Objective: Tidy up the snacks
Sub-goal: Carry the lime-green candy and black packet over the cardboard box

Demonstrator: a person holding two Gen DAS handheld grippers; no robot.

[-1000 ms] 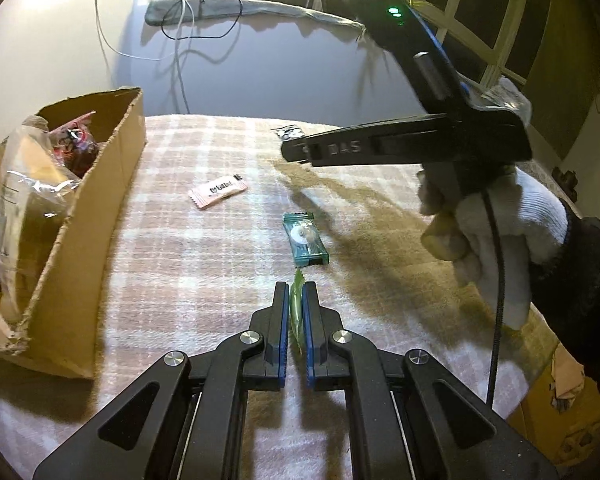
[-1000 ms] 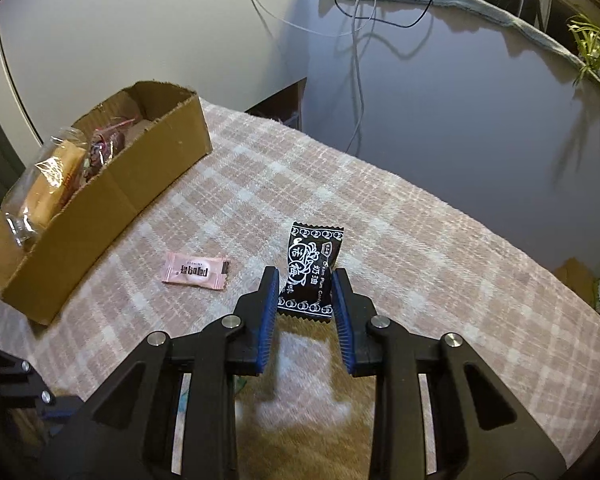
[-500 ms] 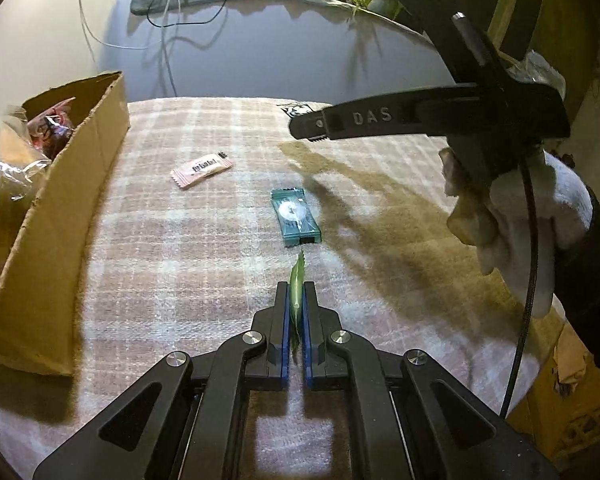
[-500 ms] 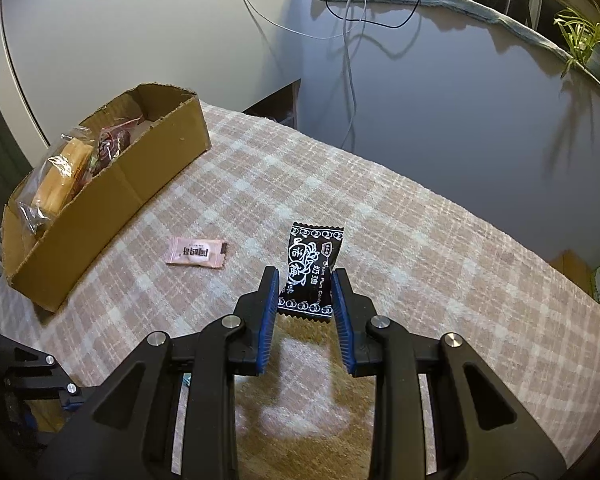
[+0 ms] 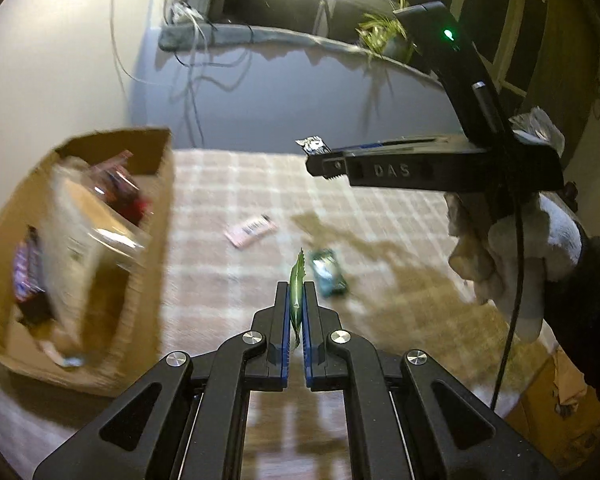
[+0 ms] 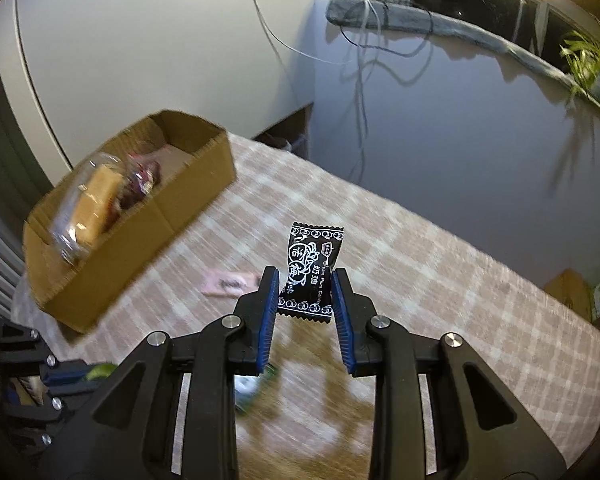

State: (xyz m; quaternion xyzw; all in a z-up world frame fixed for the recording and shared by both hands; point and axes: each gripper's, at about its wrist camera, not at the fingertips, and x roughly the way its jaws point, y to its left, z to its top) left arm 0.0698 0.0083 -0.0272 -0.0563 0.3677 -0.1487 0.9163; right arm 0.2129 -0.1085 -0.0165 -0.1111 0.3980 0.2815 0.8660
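Note:
My left gripper (image 5: 297, 292) is shut on a thin green snack packet (image 5: 296, 292), held edge-on above the checked tablecloth. My right gripper (image 6: 305, 276) is shut on a black candy wrapper with white print (image 6: 311, 268); the left wrist view shows that gripper (image 5: 320, 162) from the side, high at the right in a gloved hand (image 5: 516, 256). A cardboard box (image 5: 140, 248) holding several wrapped snacks stands at the left, also seen as the box (image 6: 148, 232) in the right wrist view. A pink packet (image 5: 251, 230) and a teal packet (image 5: 329, 272) lie on the cloth.
The table with the checked cloth (image 6: 440, 288) ends at a pale wall behind, where cables (image 6: 360, 60) hang down. A plant (image 6: 592, 60) stands on the ledge at the right. A brown carton (image 5: 556, 416) sits on the floor beyond the table's right edge.
Both grippers have risen with their packets. The left wrist view has swung toward the box, which now looms larger at the left; the teal packet has shifted right of the left fingers.

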